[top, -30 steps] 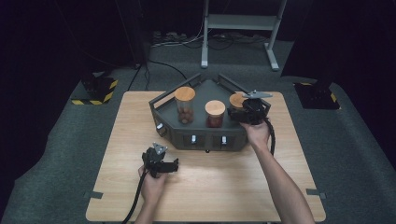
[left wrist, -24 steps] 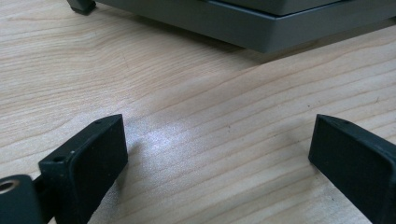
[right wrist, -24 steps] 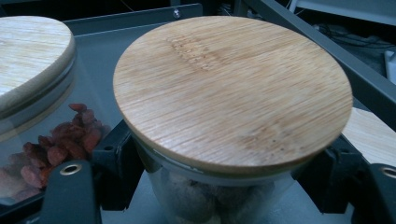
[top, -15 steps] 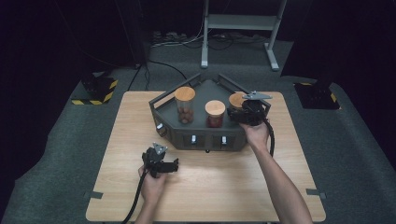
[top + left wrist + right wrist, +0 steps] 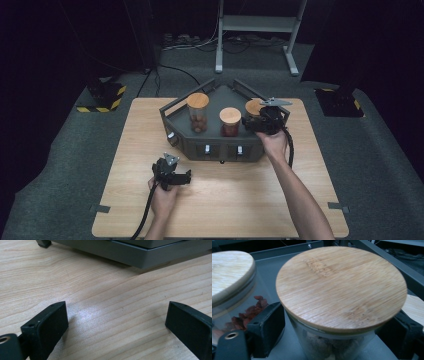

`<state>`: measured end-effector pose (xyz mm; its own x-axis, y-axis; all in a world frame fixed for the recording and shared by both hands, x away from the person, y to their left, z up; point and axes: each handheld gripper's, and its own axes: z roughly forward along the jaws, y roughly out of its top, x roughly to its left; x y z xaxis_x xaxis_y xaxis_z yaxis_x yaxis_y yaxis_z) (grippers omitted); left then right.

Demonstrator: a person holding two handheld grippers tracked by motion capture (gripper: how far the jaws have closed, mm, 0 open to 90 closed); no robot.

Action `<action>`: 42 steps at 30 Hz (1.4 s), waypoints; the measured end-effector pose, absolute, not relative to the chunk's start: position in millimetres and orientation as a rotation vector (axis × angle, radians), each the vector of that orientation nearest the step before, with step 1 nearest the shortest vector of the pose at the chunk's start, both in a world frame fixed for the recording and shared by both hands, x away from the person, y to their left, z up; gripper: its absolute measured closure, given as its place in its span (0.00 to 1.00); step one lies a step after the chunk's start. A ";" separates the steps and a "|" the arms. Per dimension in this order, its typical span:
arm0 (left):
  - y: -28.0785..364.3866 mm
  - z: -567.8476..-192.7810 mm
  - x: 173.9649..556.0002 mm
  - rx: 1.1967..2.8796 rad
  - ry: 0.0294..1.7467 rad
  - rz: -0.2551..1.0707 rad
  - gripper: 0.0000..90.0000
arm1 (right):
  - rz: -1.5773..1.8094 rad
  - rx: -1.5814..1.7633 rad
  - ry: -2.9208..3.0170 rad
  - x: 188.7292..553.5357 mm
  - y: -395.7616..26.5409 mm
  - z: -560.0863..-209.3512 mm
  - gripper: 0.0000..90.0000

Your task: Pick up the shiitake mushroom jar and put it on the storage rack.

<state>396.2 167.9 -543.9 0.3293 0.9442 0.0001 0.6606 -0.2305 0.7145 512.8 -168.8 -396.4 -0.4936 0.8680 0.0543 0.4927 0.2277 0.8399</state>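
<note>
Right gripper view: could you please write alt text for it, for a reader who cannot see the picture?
A glass jar with a round bamboo lid stands between the two black jaws of the right tool, which have just been opening. It sits on a grey tray, beside a second lidded jar holding red dried pieces.

- The surface [image 5: 105, 305] is pale wood with a fine grain and a soft sheen.
- The jar [image 5: 337, 345] is clear, glossy glass.
- Its lid [image 5: 342, 285] is light, matt bamboo-like wood.
- The tray [image 5: 220, 147] looks like matt grey metal.
- The right tongs [image 5: 332, 337] have matt black jaws.
</note>
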 end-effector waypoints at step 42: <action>168.0 -543.9 396.2 1.979 1.406 0.591 0.05 | 1.255 1.209 2.082 492.1 -185.2 -382.4 0.14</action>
<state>396.2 168.0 -543.9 0.3294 0.9442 0.0001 0.6606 -0.2305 0.7145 492.1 -185.2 -382.4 -0.5316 0.8436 0.0758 0.4610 0.2131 0.8614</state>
